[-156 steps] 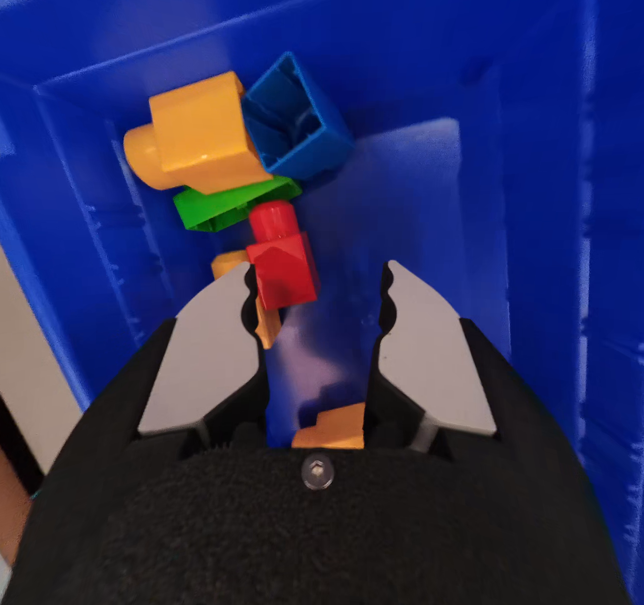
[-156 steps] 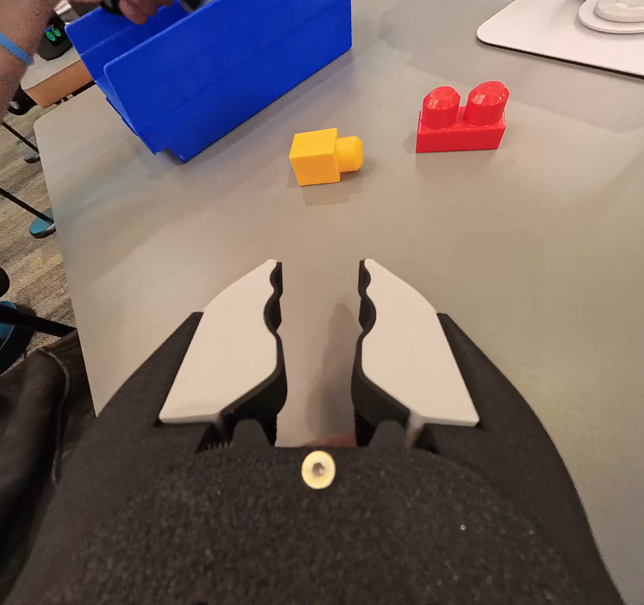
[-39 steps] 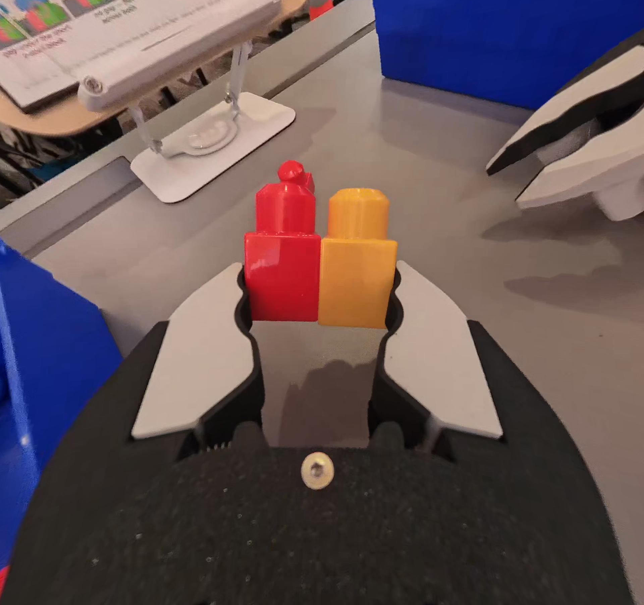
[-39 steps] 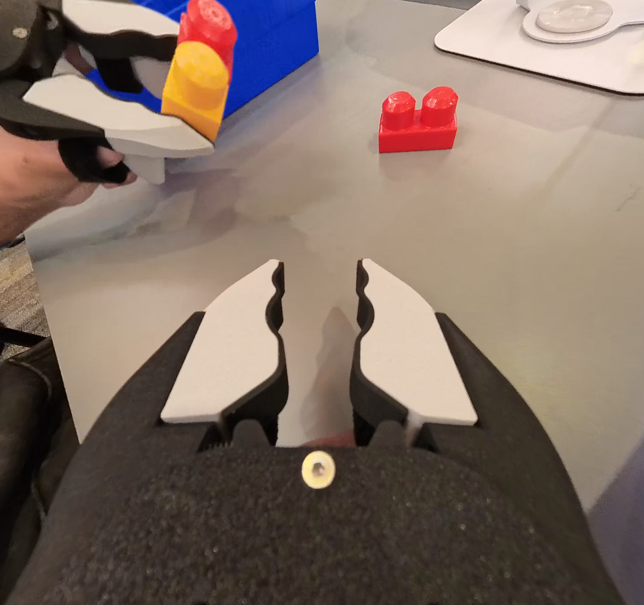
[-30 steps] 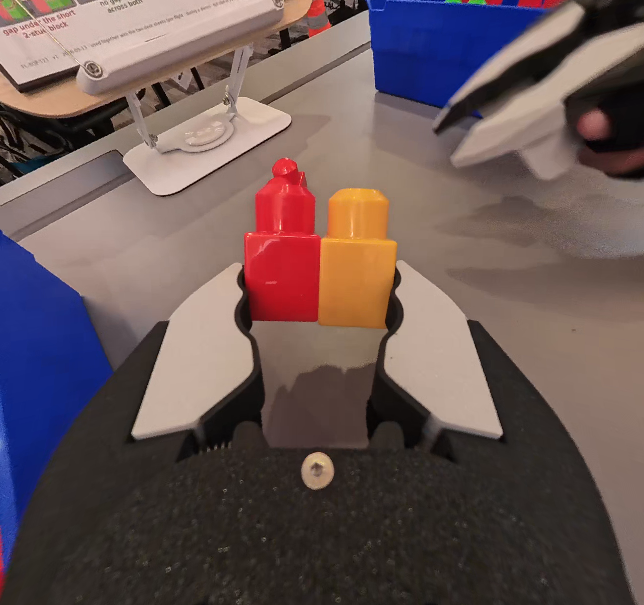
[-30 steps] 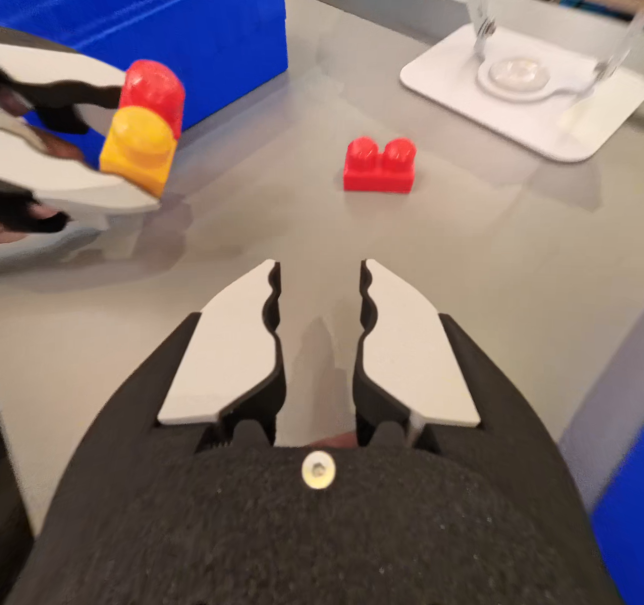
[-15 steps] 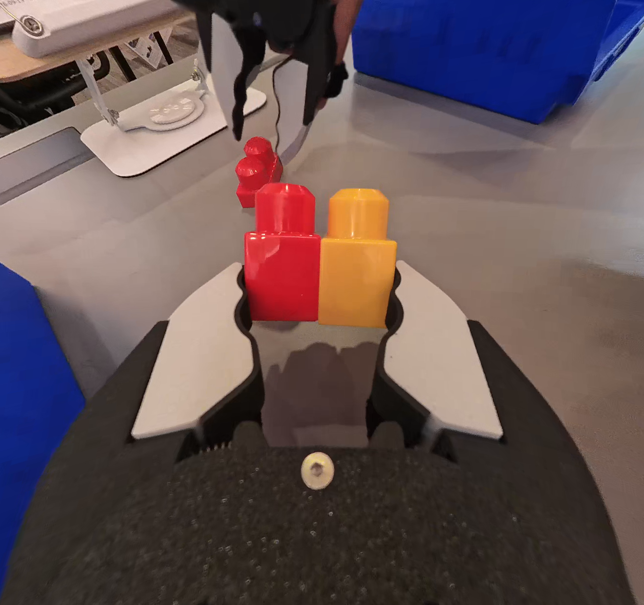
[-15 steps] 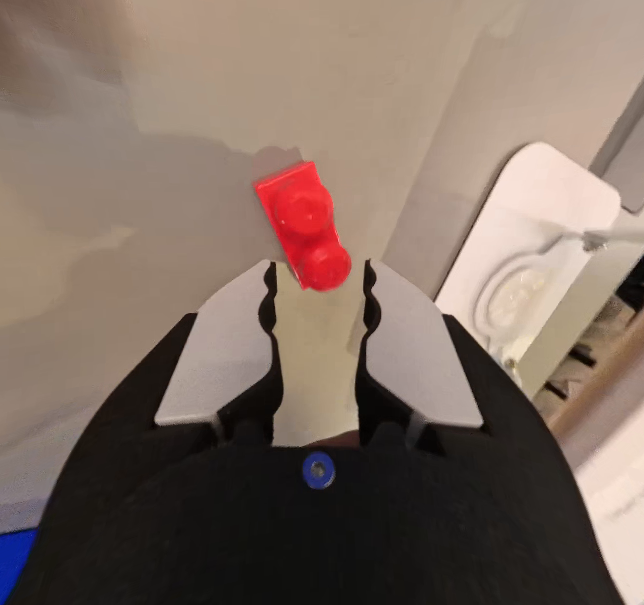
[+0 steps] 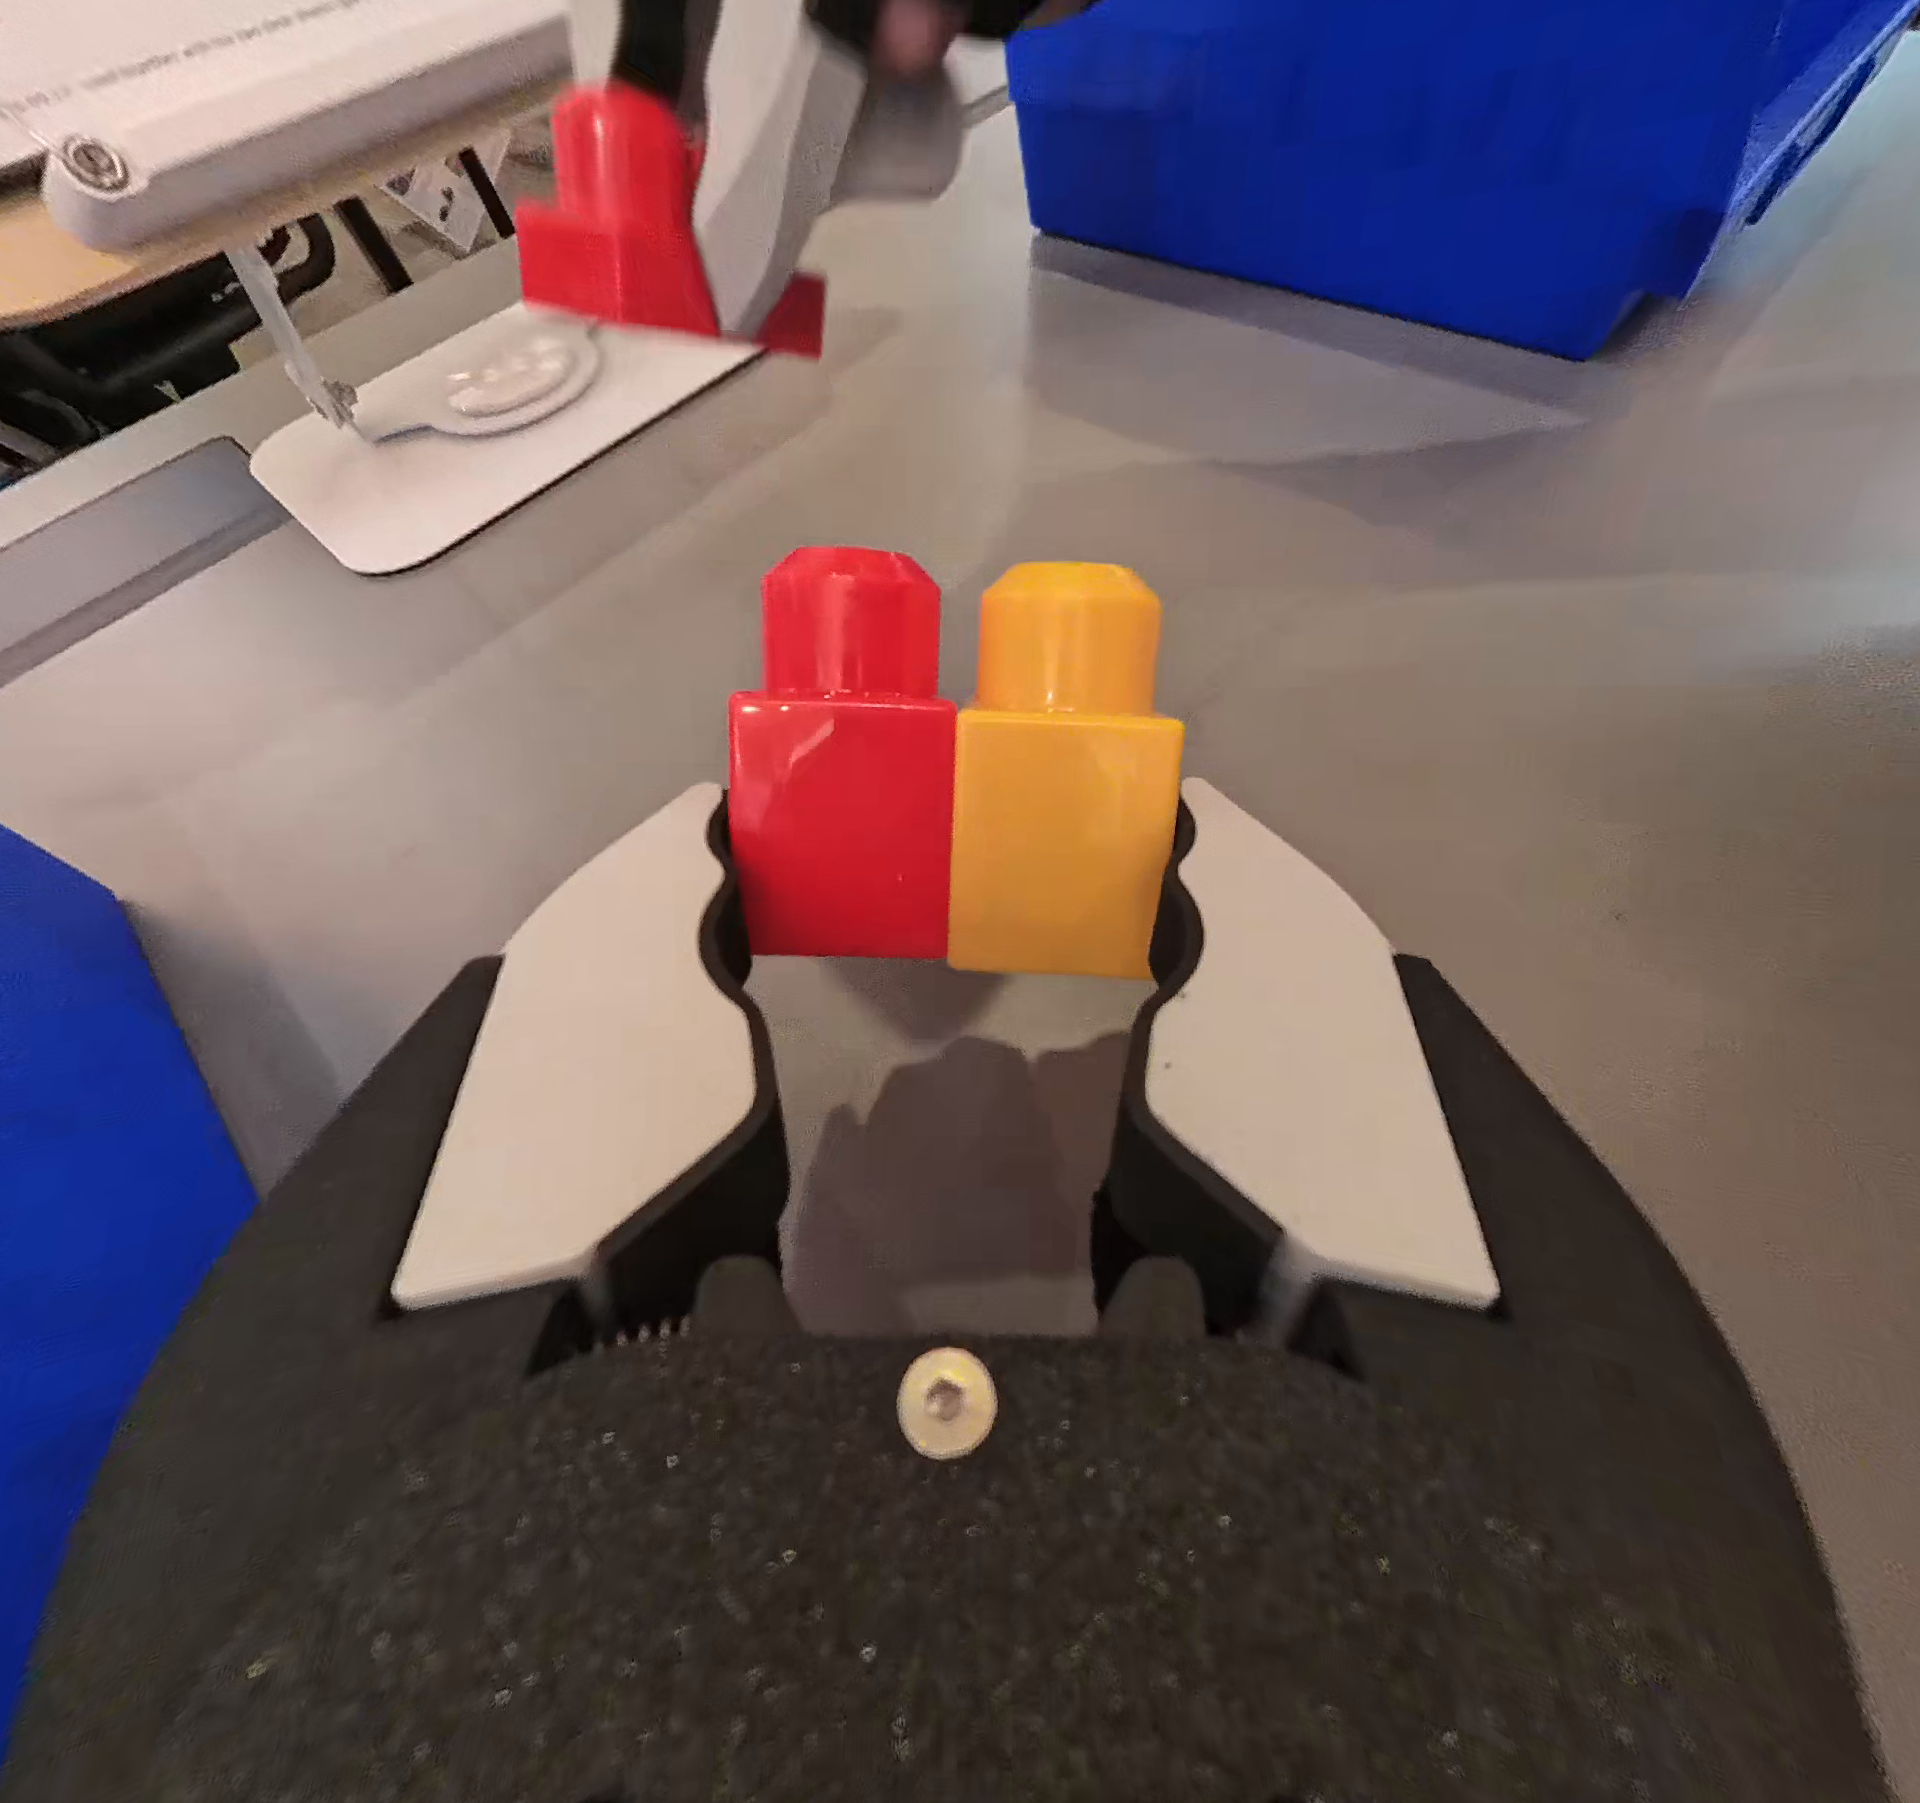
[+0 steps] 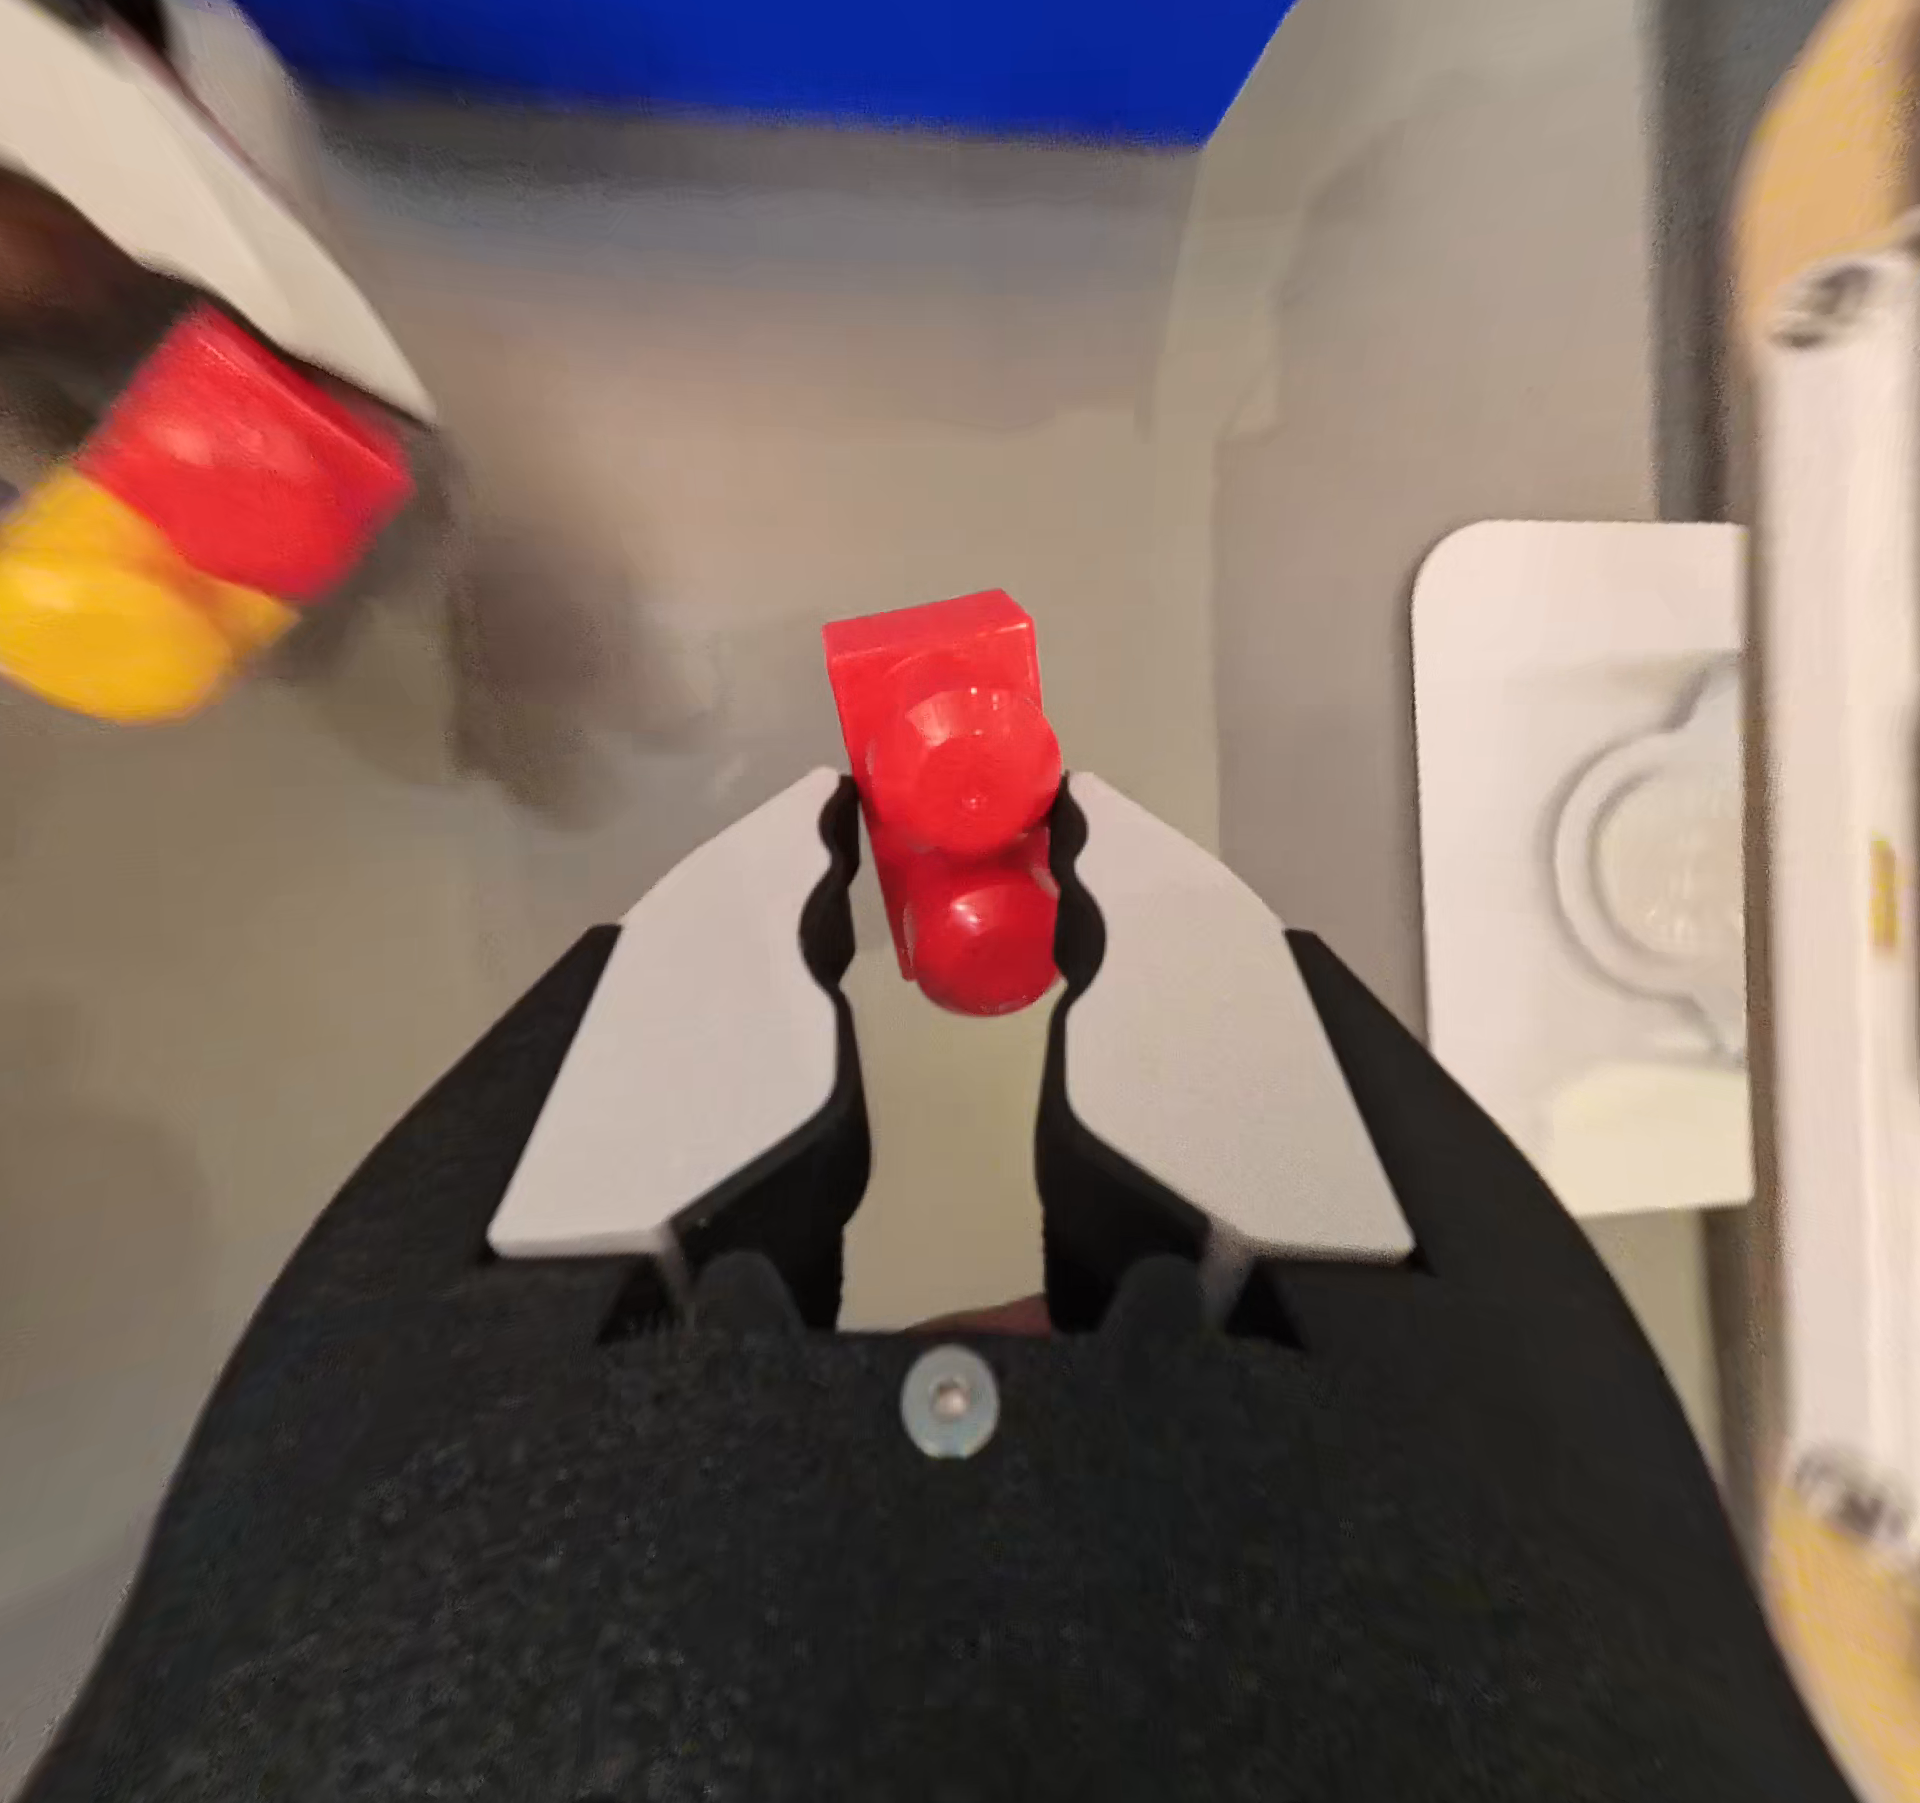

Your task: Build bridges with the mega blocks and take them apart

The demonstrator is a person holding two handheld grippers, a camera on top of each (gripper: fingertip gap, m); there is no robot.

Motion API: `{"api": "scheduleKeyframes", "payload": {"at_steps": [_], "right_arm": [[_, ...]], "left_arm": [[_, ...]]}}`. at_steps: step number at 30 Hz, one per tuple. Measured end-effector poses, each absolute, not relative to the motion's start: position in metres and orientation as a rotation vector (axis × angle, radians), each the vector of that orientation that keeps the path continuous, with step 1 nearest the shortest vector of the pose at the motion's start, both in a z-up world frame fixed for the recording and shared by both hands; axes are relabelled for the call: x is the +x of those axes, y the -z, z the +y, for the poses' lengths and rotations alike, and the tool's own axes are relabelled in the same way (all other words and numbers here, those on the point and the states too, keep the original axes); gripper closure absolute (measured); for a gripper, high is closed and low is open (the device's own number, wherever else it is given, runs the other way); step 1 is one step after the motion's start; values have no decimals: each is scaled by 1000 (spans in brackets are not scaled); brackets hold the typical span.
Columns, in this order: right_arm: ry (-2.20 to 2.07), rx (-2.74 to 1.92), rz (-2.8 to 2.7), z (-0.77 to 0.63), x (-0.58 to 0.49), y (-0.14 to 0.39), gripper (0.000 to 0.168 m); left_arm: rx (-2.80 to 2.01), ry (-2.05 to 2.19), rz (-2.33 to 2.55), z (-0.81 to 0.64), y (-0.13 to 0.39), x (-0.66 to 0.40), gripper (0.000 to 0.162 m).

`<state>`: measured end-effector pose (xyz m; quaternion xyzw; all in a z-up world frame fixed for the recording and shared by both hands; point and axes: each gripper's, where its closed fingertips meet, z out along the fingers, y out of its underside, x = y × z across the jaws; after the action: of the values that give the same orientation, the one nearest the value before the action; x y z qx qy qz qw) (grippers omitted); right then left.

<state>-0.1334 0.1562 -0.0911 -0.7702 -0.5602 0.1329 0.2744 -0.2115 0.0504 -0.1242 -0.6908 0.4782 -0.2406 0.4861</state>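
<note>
My left gripper [image 9: 951, 839] is shut on a red one-stud block [image 9: 842, 818] and an orange one-stud block [image 9: 1060, 828], held side by side, studs up, just above the grey table [image 9: 1455, 714]. My right gripper [image 10: 954, 808] points down and is shut on a red two-stud block [image 10: 951, 797], lifted off the table. In the left wrist view that block [image 9: 623, 226] hangs in the right gripper [image 9: 743, 226] at the upper left. In the right wrist view the left gripper's red block [image 10: 244, 486] and orange block [image 10: 114, 600] show blurred at the left.
A blue bin [image 9: 1403, 122] with red and green blocks stands at the back right. Another blue bin [image 9: 94, 1078] is at the near left. A white stand base [image 9: 499, 434] holding an instruction sheet [image 9: 239, 18] is at the back left, also in the right wrist view [image 10: 1579, 870].
My right gripper has closed on the red two-stud block and lifted it off the table. My left gripper still holds the red and orange blocks and has barely moved.
</note>
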Motion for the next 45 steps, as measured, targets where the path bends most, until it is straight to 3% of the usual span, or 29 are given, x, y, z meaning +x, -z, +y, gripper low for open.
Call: {"api": "scheduleKeyframes", "payload": {"at_steps": [5, 11, 21, 34, 45], "right_arm": [[-768, -2048, -828, 85, -116, 45, 133], [-1181, -2003, -385, 27, -108, 51, 133], [-975, -2069, -536, 25, -134, 82, 133], [-1080, -2084, -542, 28, -145, 109, 134], [-1263, -2040, -455, 30, -151, 116, 134]], "left_arm": [[-1596, 530, 1229, 44, 115, -206, 86], [-1393, 191, 1392, 45, 114, -195, 87], [-1206, -30, 1571, 45, 119, -162, 86], [-1136, -138, 1559, 46, 127, -160, 87], [-1234, 98, 1541, 41, 131, -155, 88]]}}
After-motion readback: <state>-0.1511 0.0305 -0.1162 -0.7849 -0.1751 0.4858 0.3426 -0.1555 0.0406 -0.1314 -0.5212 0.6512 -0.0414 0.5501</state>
